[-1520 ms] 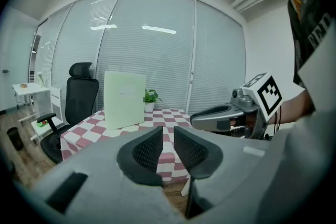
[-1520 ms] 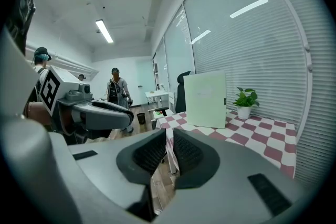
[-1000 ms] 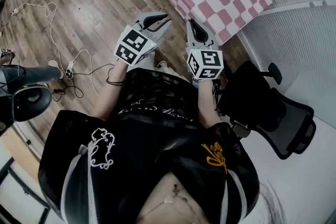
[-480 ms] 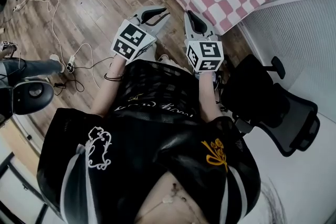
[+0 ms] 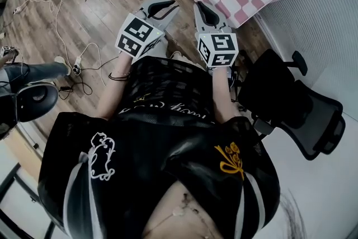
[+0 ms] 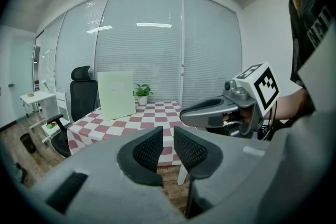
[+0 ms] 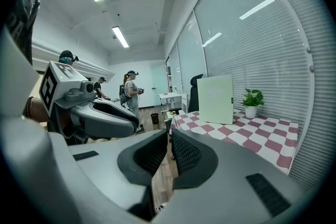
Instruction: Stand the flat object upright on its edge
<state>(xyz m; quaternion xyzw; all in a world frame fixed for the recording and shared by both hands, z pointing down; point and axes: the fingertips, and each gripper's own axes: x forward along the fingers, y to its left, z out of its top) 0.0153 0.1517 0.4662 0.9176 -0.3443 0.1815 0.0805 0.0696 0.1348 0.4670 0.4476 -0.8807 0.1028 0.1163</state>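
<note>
Our left gripper (image 6: 168,145) and right gripper (image 7: 169,152) are pinched together, empty. Well ahead of them, the pale green board (image 6: 116,94) stands on the checkered table (image 6: 155,113). It's likely light and stiff, so we'd pinch its side edges.

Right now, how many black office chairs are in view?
2. One chair is at the head view's right; the other chair is behind the checkered table, left of the pale green board in the left gripper view. Others may be hidden.
</note>
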